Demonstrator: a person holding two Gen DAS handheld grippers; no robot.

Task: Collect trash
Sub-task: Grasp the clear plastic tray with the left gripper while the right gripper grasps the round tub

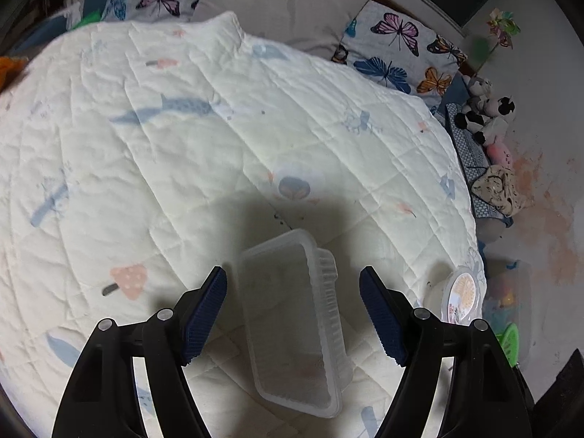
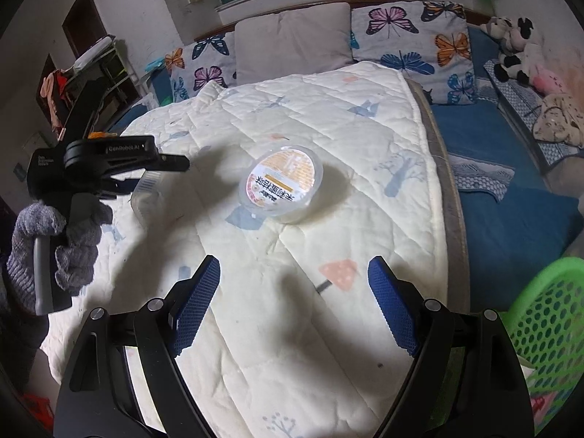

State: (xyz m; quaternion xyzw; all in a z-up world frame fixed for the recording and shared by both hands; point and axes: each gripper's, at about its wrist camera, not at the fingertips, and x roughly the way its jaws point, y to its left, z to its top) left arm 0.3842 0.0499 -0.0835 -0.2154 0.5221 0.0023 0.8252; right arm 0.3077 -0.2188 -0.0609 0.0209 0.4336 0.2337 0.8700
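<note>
Left gripper [image 1: 293, 314] stood released, jaws wide astride the clear rectangular tray [image 1: 292, 323] low in frame on the quilt [image 1: 182, 146]. You needed to centre on its short width and close gently; thin plastic likely buckles. Right gripper [image 2: 294, 306] was also released, short of the round lidded cup [image 2: 281, 184] mid-frame. Only the right view showed the green basket [image 2: 547, 314], lower right.

A clear rectangular plastic tray [image 1: 292, 321] lay empty on the quilt, well apart from a round lidded tub [image 2: 281, 184] with an orange label.
</note>
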